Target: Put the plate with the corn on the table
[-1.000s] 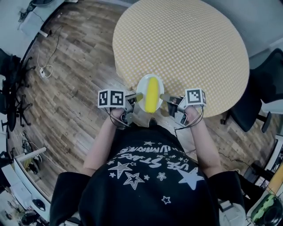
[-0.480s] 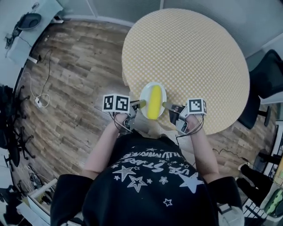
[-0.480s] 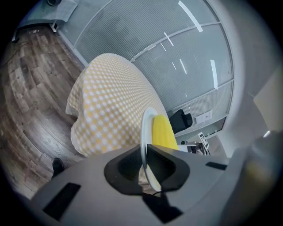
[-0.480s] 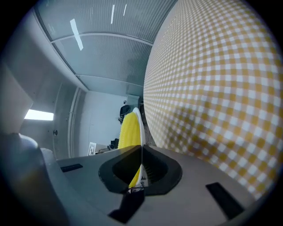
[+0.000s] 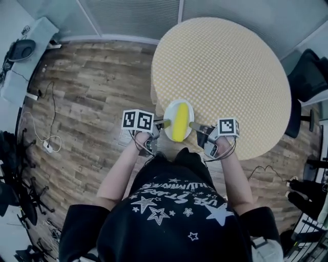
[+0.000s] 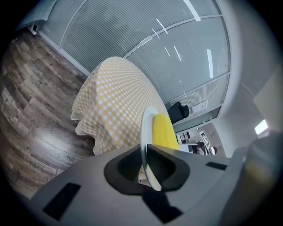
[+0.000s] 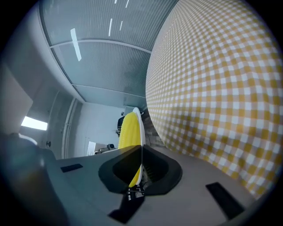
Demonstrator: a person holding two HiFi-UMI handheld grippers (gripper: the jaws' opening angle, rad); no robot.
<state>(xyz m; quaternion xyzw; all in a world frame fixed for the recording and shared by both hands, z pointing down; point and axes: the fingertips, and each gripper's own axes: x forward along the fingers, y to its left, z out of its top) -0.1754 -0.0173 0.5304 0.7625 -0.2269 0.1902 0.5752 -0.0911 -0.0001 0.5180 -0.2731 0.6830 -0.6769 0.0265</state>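
Observation:
A white plate carrying a yellow corn cob hangs over the near edge of the round table, which wears a yellow checked cloth. My left gripper is shut on the plate's left rim, my right gripper on its right rim. In the left gripper view the plate stands edge-on between the jaws, with the corn to its right. The right gripper view has the plate edge-on too, the corn on its left and the table at right.
Wood-plank floor lies left of the table. A black office chair stands at the table's right side. A desk corner with a dark object sits far left, and cables trail on the floor. A ribbed wall runs behind.
The table has shifted right and nearer in the head view as the person steps closer. Both grippers keep their hold, with the plate now over the table's near edge.

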